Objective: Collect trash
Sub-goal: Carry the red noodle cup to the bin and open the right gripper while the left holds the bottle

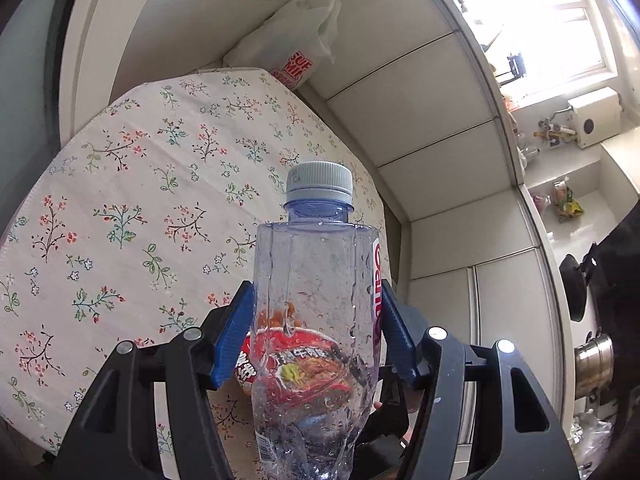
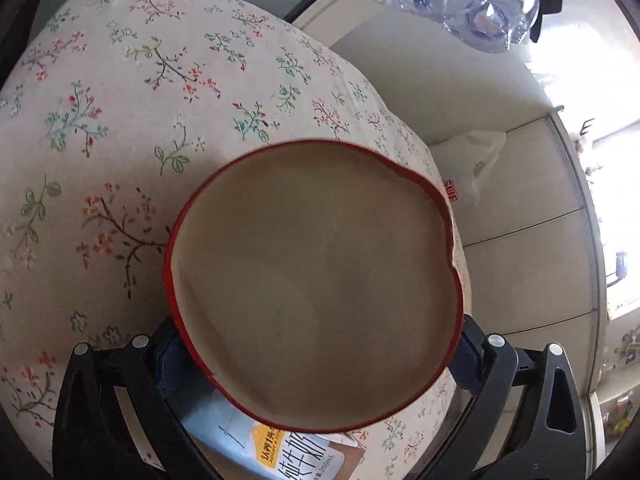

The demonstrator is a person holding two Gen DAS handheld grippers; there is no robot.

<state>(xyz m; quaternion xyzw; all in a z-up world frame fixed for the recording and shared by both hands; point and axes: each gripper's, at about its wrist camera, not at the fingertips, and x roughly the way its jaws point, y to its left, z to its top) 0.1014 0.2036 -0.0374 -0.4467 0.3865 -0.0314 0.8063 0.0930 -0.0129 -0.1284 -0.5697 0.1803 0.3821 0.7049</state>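
Left hand-held gripper [image 1: 316, 328] clamps a clear, crumpled, grey-capped bottle [image 1: 316, 292]; the right hand-held gripper [image 2: 316, 344] grips an empty red-rimmed noodle cup [image 2: 316, 280].

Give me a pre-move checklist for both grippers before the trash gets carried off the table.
1. Left gripper clamped on the plastic bottle: ok, blue pads press both sides.
2. Bottle cap on: ok.
3. Right gripper gripping the noodle cup: ok, fingers flank its wall.
4. Cup empty inside: ok, nothing visible in it.
5. Milk carton on the floral tablecloth collected: not ok.
6. Trash bin location: cannot tell; only a white plastic bag shows by the wall.
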